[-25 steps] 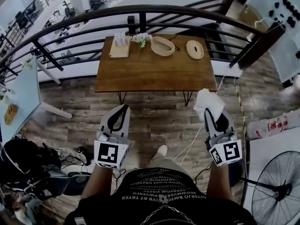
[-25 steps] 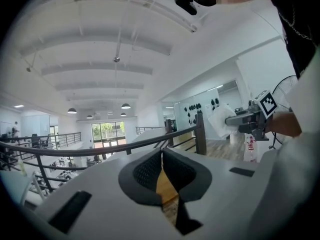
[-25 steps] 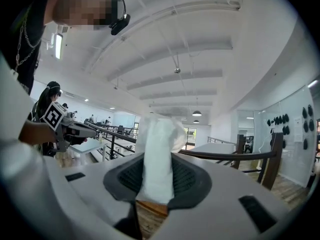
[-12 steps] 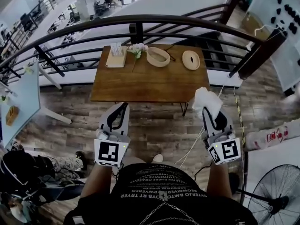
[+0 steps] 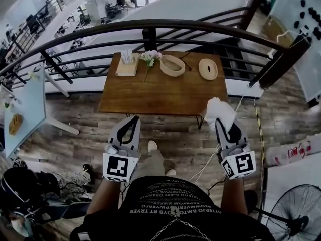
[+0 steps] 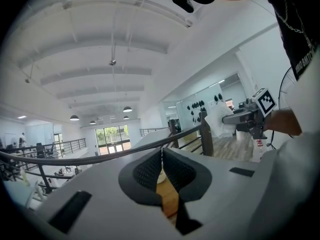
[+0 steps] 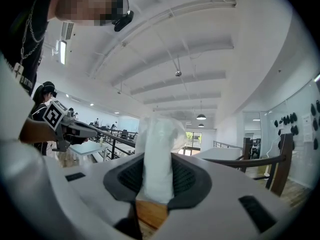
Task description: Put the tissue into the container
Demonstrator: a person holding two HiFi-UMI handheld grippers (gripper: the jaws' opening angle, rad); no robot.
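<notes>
Mezzanine floor with a wooden table (image 5: 163, 92) pushed up against a curved railing (image 5: 150, 24), so I'll place everything off that table. The right gripper (image 5: 223, 125) hangs just off the table's near right corner. It's pinching the tissue (image 5: 218, 110), a crumpled white wad poking forward past the jaw tips, its long way running along the jaws. The left gripper (image 5: 133, 120) is off the near edge toward the left, jaws pressed together with nothing in them. I'm taking the oval container (image 5: 172, 65) at the table's far edge, about midway along, as the target; its long axis runs roughly along that edge. A round dish (image 5: 208, 69) sits beside it to the right. From the tissue hand that's forward across the table and off to the left, still well apart. Versus a second ago, the table's near edge has come closer to both grippers, and the pinch looks the same.
</notes>
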